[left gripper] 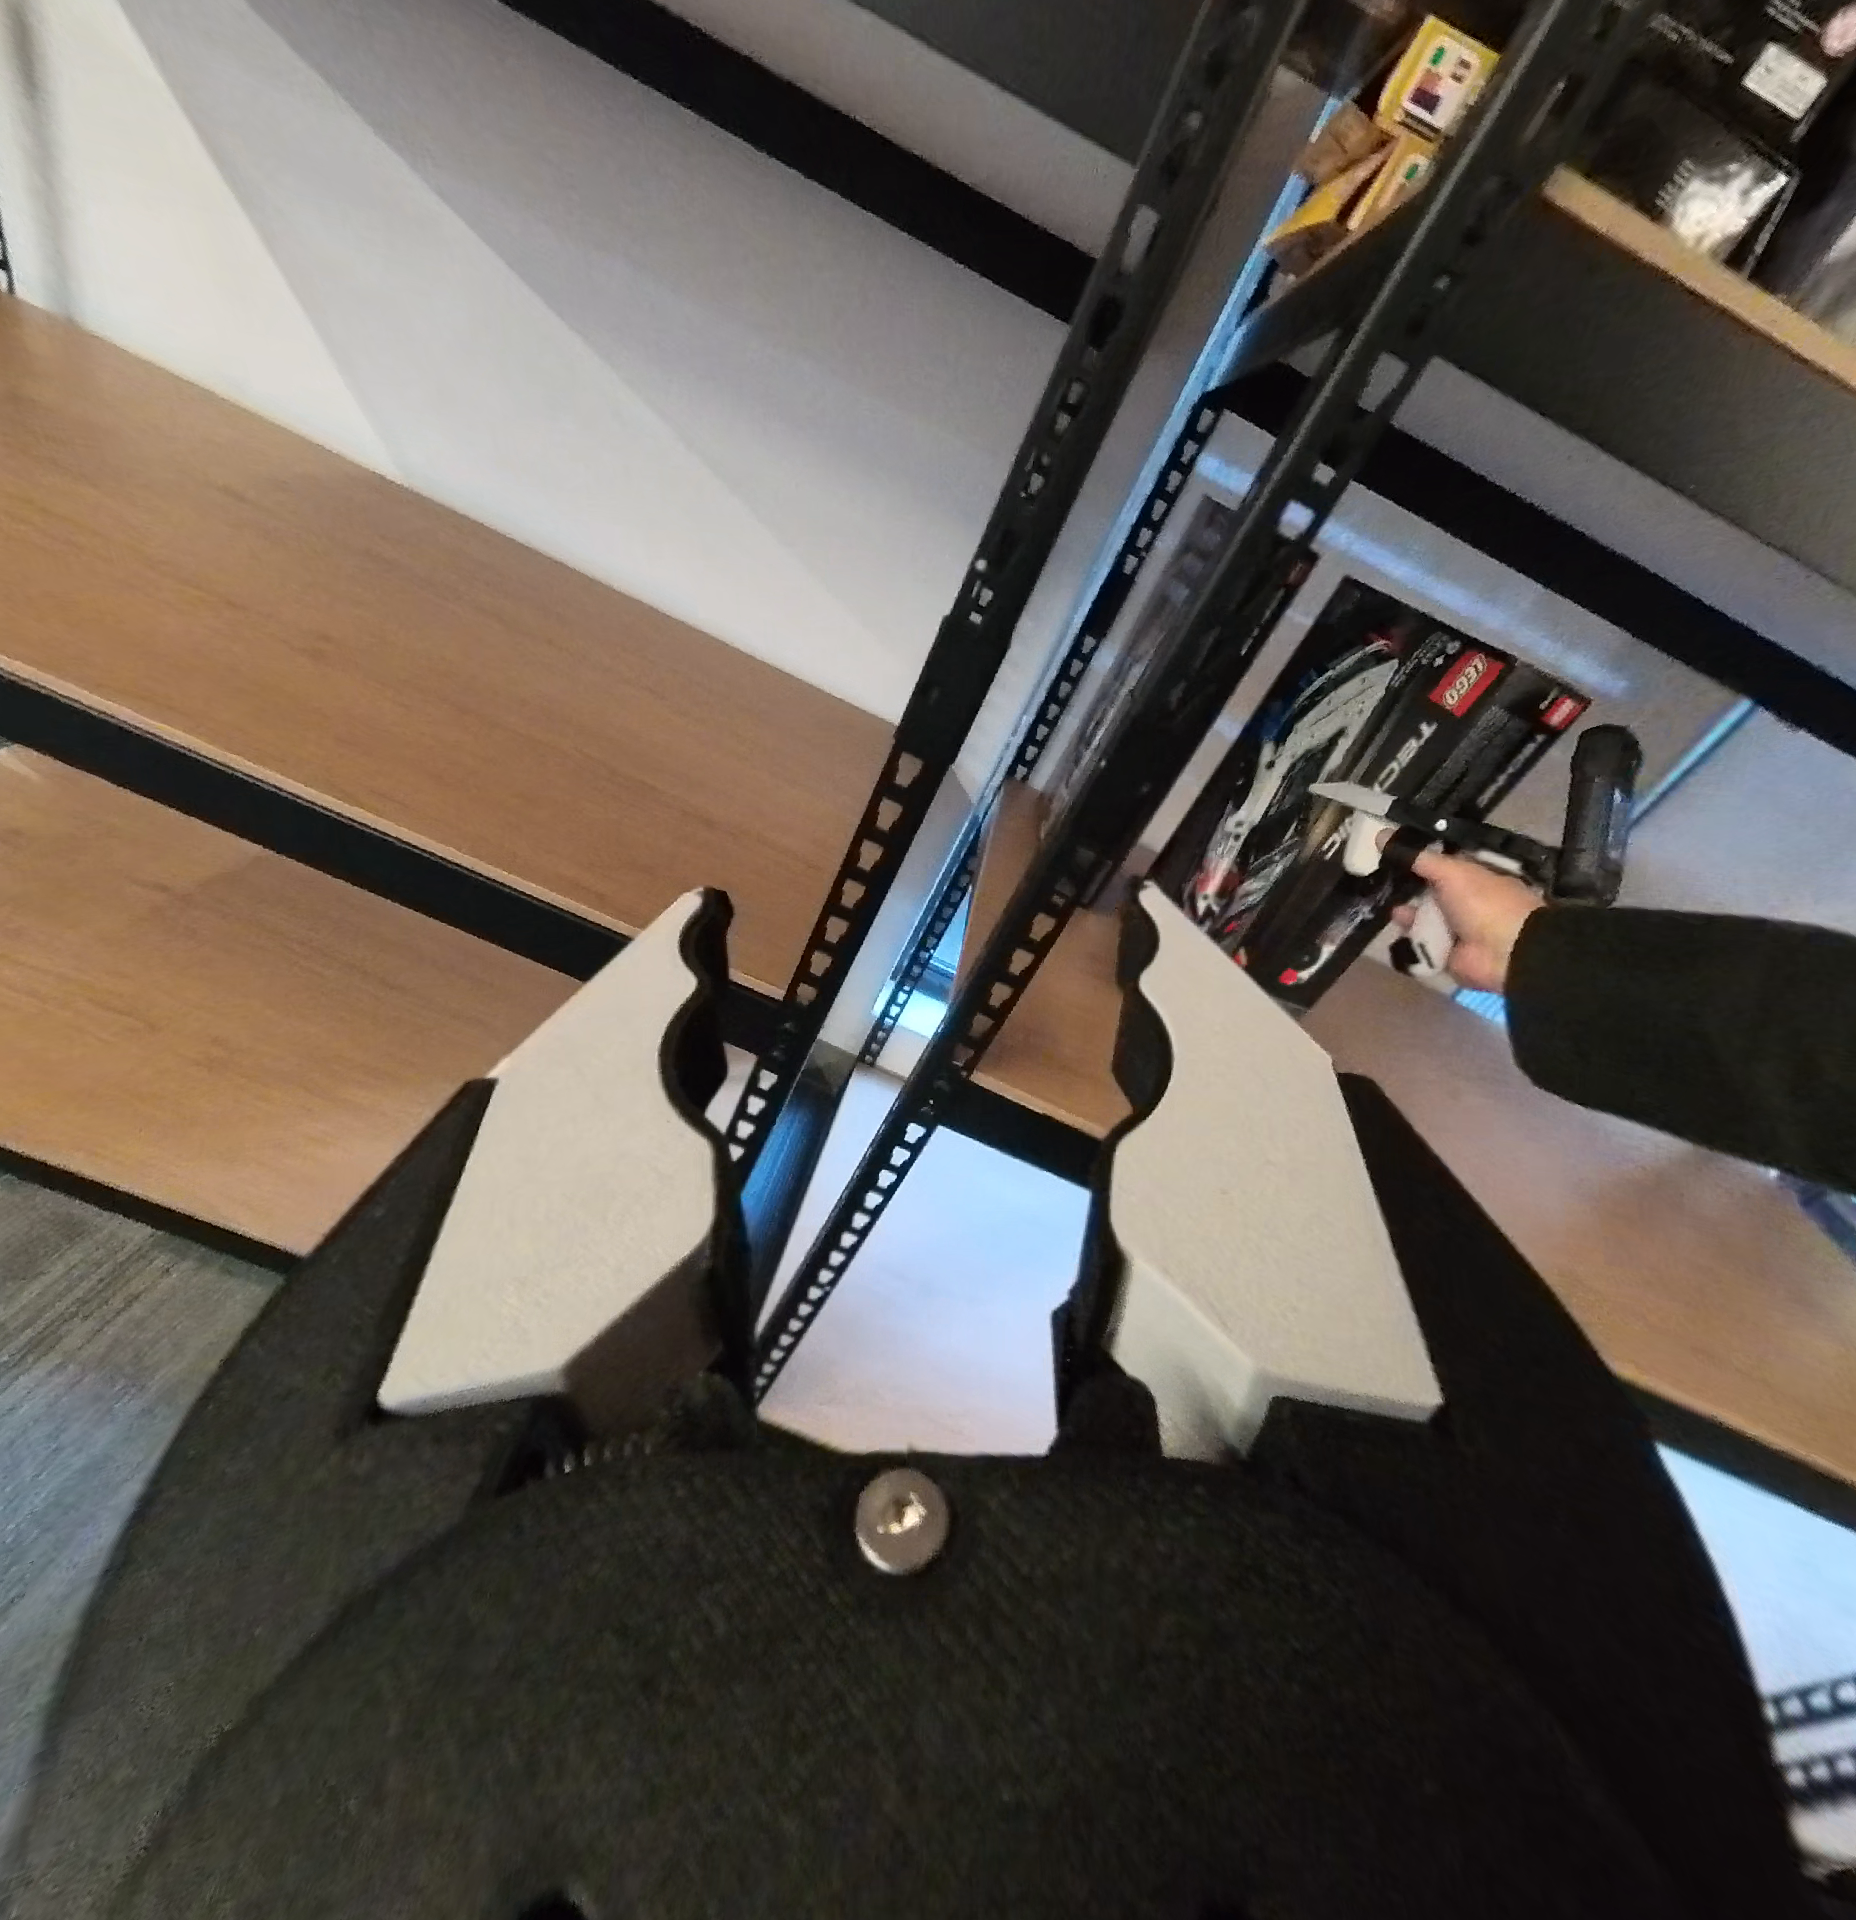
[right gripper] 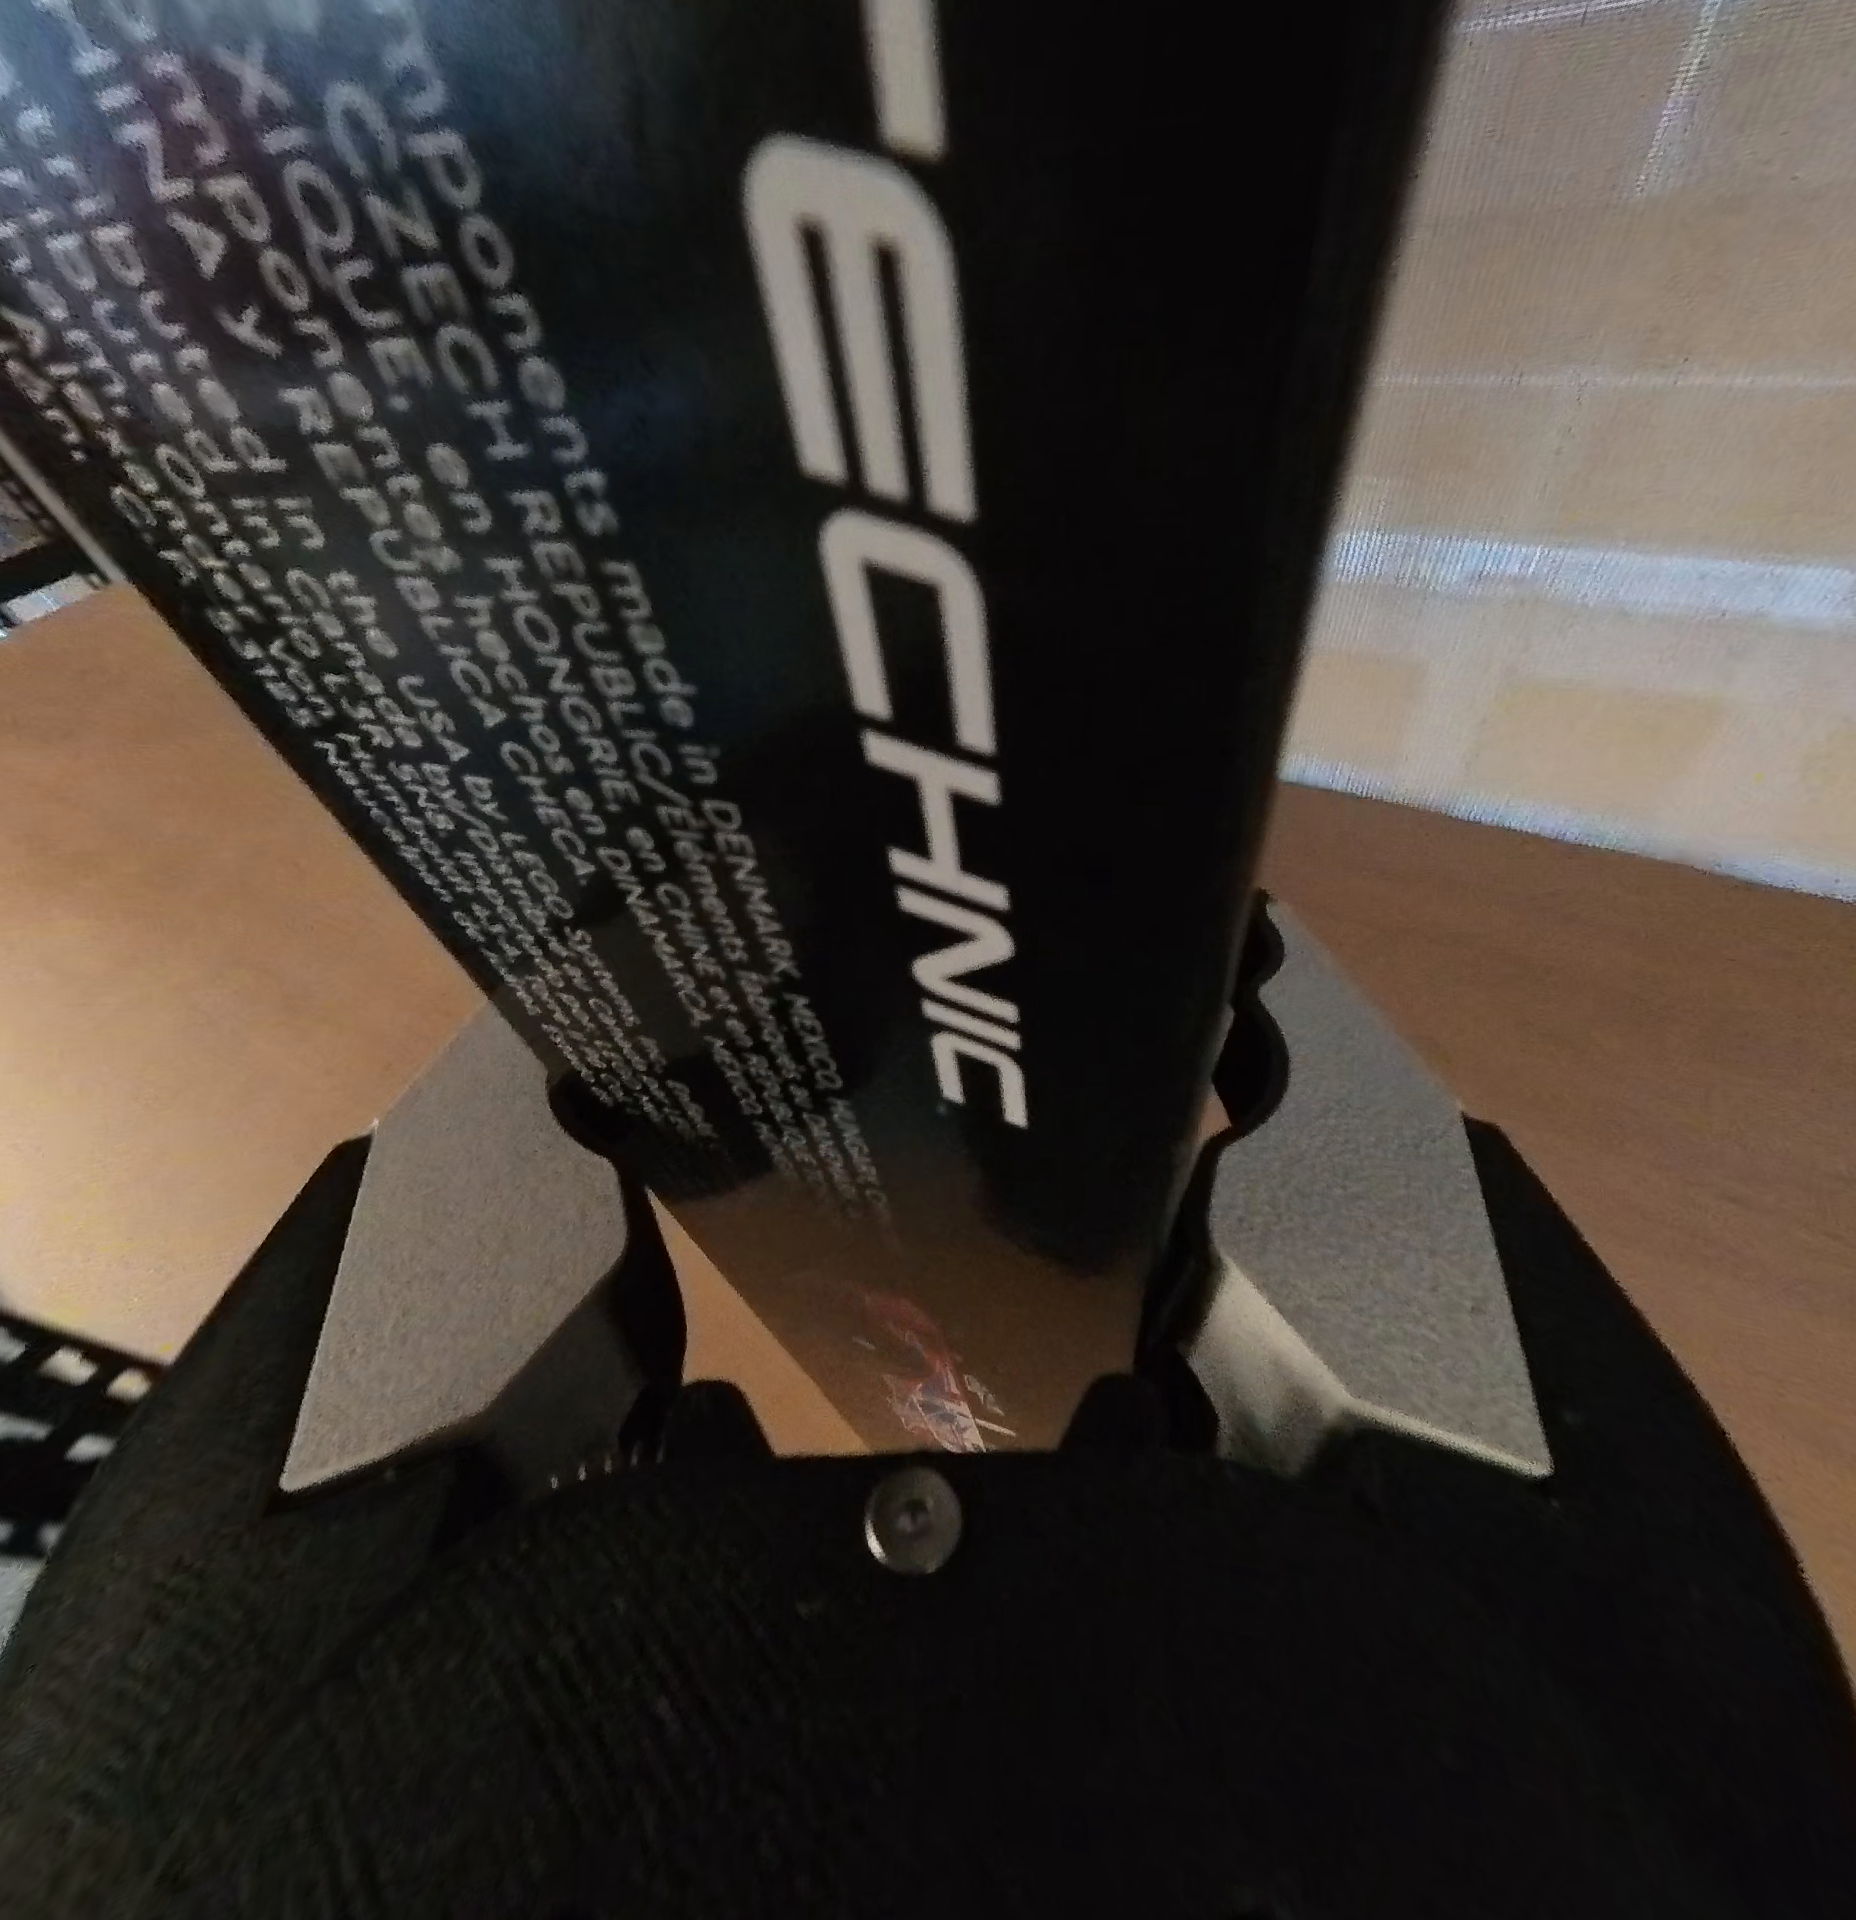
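Meanwhile, right tongs clamped a black box upright on its shelf; left tongs hung apart, empty, facing shelf posts.

Left gripper agape, black shelf uprights beyond

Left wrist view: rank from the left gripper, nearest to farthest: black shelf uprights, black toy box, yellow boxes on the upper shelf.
From the left gripper, open and empty:
1. black shelf uprights, straight ahead between the fingers.
2. black toy box, standing on the shelf to the right; the right gripper is at it.
3. yellow boxes, upper shelf, top right.
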